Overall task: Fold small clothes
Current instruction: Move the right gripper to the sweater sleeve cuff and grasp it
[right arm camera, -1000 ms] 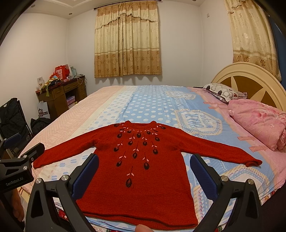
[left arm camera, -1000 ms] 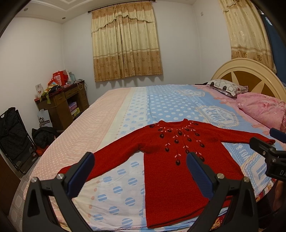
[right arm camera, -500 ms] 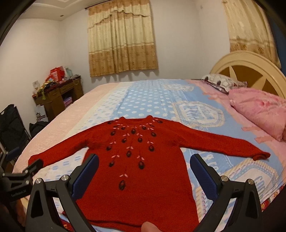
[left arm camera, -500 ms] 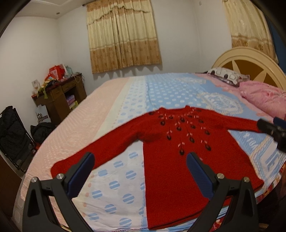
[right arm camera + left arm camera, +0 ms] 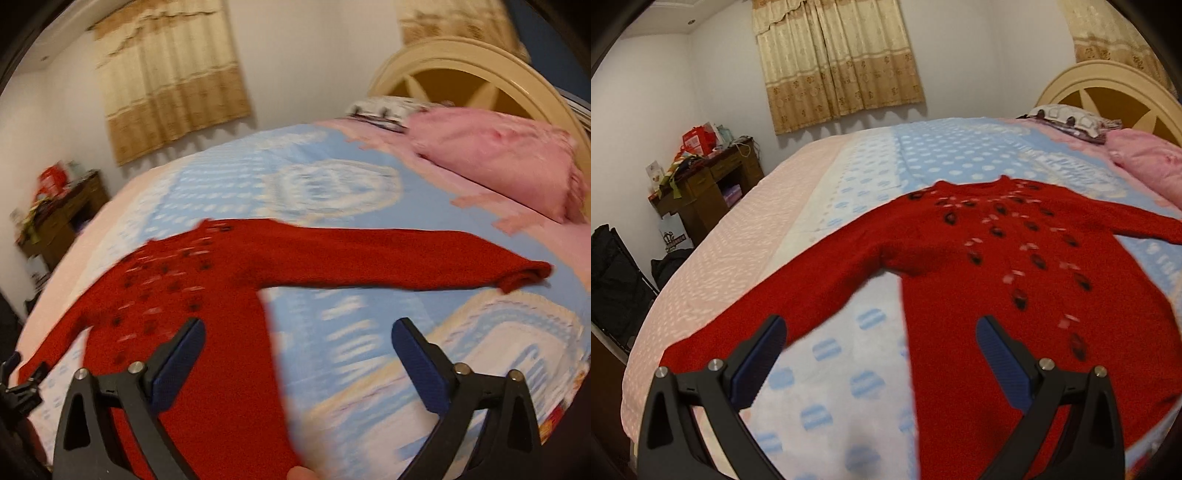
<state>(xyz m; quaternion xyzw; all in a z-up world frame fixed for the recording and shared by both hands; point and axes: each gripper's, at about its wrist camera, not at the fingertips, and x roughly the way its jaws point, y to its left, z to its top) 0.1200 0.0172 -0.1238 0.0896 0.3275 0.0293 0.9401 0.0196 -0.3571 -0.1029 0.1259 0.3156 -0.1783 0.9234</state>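
Observation:
A small red knitted sweater (image 5: 997, 280) with dark and pink embroidery lies flat, face up, sleeves spread, on the bed (image 5: 849, 173). My left gripper (image 5: 882, 339) is open and empty above the bedsheet between the sweater's left sleeve (image 5: 798, 291) and its body. In the right wrist view, which is blurred, the sweater (image 5: 221, 280) lies left of centre and its right sleeve (image 5: 424, 262) stretches right to the cuff (image 5: 524, 275). My right gripper (image 5: 295, 343) is open and empty above the sweater's right side edge.
A pink folded quilt (image 5: 495, 158) and a patterned pillow (image 5: 1067, 118) lie at the headboard (image 5: 472, 70) on the right. A cluttered wooden desk (image 5: 709, 184) and black bags (image 5: 617, 280) stand by the left wall. The bed's near edge runs below both grippers.
Both grippers moved forward and down toward the bed. The left one turned toward the left sleeve, the right one swung right toward the right sleeve. The sweater has not moved.

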